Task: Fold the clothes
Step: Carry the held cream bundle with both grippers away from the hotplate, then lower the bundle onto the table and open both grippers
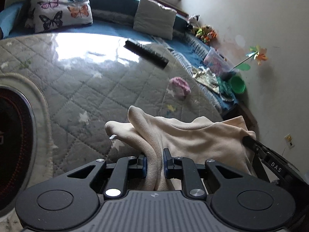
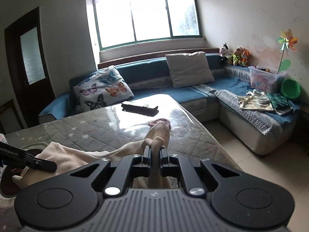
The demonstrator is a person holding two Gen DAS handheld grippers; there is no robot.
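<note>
A cream fleece garment (image 1: 185,133) hangs stretched between my two grippers above the grey quilted table (image 1: 81,81). My left gripper (image 1: 155,157) is shut on a thick bunch of its cloth, which rises past the blue pads. The right gripper (image 1: 251,141) enters the left wrist view at the right edge and pinches the garment's far corner. In the right wrist view the right gripper (image 2: 155,150) is shut on a thin fold of the cream garment (image 2: 158,133). The left gripper (image 2: 54,166) shows at the left edge, clamped on the cloth.
A small pink cloth (image 1: 179,87) and a black bar-shaped object (image 1: 146,53) lie on the table. A blue corner sofa (image 2: 231,96) holds pillows, folded clothes (image 2: 256,100), a plastic box, a green bowl (image 2: 290,88) and plush toys. Tiled floor lies between table and sofa.
</note>
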